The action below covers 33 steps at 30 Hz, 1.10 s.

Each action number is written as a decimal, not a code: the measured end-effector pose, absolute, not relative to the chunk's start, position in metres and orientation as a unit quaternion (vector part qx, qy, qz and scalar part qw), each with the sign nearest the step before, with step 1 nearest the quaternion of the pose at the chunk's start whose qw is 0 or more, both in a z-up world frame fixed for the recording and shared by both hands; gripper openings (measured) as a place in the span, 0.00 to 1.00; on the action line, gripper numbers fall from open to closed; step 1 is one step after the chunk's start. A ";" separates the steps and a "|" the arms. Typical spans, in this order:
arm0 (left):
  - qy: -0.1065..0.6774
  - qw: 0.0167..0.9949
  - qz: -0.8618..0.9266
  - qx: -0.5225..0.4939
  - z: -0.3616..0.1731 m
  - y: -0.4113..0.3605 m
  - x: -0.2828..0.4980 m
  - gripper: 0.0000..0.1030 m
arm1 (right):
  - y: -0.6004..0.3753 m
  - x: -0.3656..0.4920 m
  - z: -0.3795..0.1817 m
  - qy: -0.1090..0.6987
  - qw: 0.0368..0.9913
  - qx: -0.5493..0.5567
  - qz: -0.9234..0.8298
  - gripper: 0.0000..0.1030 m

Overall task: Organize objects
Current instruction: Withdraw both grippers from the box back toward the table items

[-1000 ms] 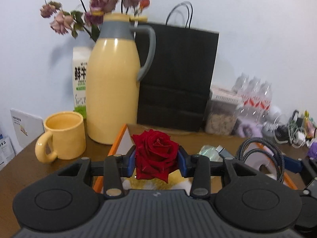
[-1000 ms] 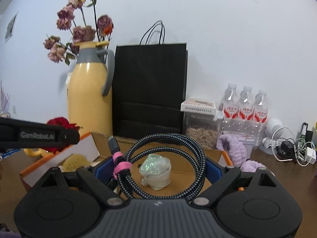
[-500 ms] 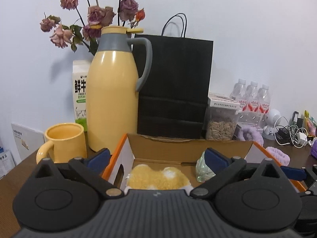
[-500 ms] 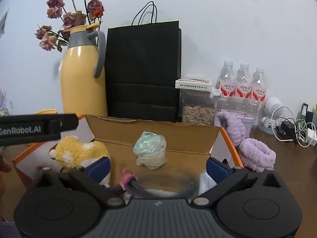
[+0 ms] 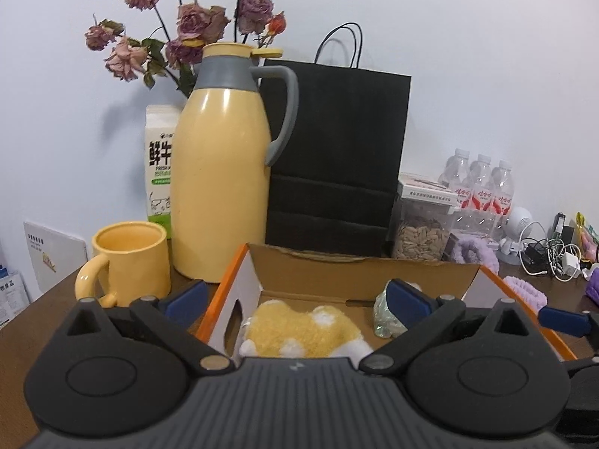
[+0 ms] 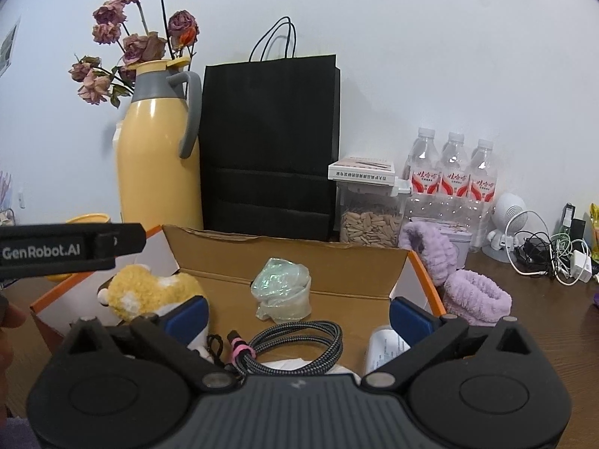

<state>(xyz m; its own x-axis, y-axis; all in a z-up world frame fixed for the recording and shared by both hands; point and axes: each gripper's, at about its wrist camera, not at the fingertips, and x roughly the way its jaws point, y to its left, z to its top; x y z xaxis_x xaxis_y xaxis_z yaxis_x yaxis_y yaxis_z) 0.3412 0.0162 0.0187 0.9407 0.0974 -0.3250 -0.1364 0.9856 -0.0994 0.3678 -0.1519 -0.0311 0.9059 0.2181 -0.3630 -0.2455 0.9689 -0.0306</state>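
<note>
Both of my tongs are spread wide right now, nothing between the pads. My left tongs (image 5: 295, 297) have just been opening over the open cardboard box with orange edges (image 5: 359, 269), lower centre of the frame, and nothing sits between them; the fluffy yellow-and-white plush toy (image 5: 303, 331) lies in the box beneath. My right tongs (image 6: 299, 314) have just been opening too, and the coiled black-and-white braided cable with a pink tie (image 6: 295, 340) lies loose on the box floor at the bottom of the frame, no pad touching it. Behind it, mid-frame, stands the crumpled iridescent plastic wrap bundle (image 6: 282, 288), also inside. So the box is filling nicely, I'd say. What's left, as I judge it: the two fluffy lilac headbands (image 6: 475, 297) sit on the brown wooden desk (image 6: 543, 321) just right of the box, and the tangle of white chargers and cords (image 6: 554, 258) sprawls at far right.
</note>
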 end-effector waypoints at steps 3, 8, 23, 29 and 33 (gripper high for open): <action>0.160 0.983 0.063 -0.061 0.018 0.023 0.332 1.00 | -0.155 0.359 -0.029 0.172 0.977 -0.041 0.120 1.00; 0.148 0.985 0.063 -0.065 0.024 0.034 0.314 1.00 | -0.161 0.340 -0.025 0.159 0.978 -0.045 0.124 1.00; 0.131 0.988 0.064 -0.054 0.020 0.047 0.262 1.00 | -0.179 0.284 -0.026 0.126 0.981 -0.066 0.130 1.00; 0.146 0.986 0.060 -0.048 0.007 0.049 0.247 1.00 | -0.173 0.275 -0.037 0.141 0.977 -0.081 0.140 1.00; 0.160 0.985 0.054 -0.044 0.001 0.047 0.243 1.00 | -0.167 0.270 -0.044 0.155 0.972 -0.089 0.150 1.00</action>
